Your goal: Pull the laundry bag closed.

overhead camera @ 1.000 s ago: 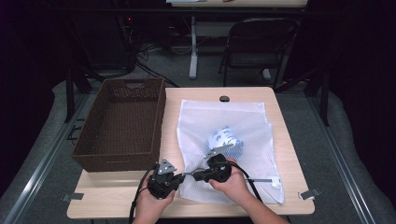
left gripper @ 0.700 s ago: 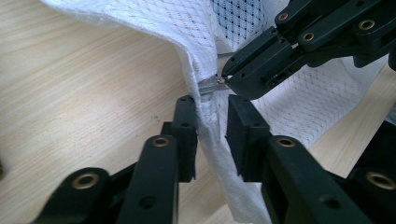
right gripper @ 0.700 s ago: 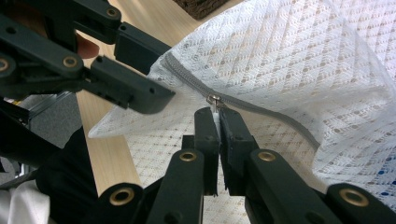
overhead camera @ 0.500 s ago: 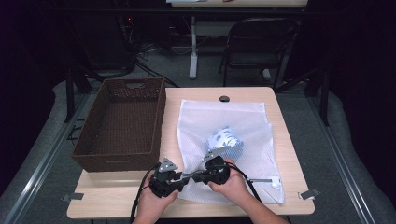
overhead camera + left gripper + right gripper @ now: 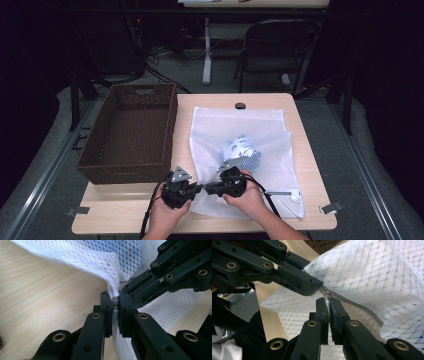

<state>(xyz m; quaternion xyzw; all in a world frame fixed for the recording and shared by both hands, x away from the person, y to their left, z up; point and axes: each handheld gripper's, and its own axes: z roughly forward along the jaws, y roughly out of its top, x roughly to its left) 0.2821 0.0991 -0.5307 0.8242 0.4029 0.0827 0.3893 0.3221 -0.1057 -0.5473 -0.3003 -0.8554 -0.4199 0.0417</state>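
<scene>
- Mesh laundry bag (image 5: 260, 145): white, see-through net fabric with a fine diamond weave, lying flat on the pale wood-grain bench (image 5: 130, 212) and stretching away from both tongs, with its near left corner caught between them.
- Left tongs (image 5: 114, 305): black jointed metal with brass-coloured rivets, jaws pressed tight on a bunched fold of the bag's edge, which lifts off the bench.
- Right tongs (image 5: 327, 305): same build, tip to tip with the left tongs, jaws nearly closed on the small metal zip pull (image 5: 326, 294) at the end of the bag's grey zip.
- Bundle (image 5: 241, 151): rounded, white with blue markings, inside the bag just beyond the right tongs; no writing is readable.
- Wicker basket (image 5: 95, 150): dark brown, woven, rectangular, beyond the left tongs.
</scene>
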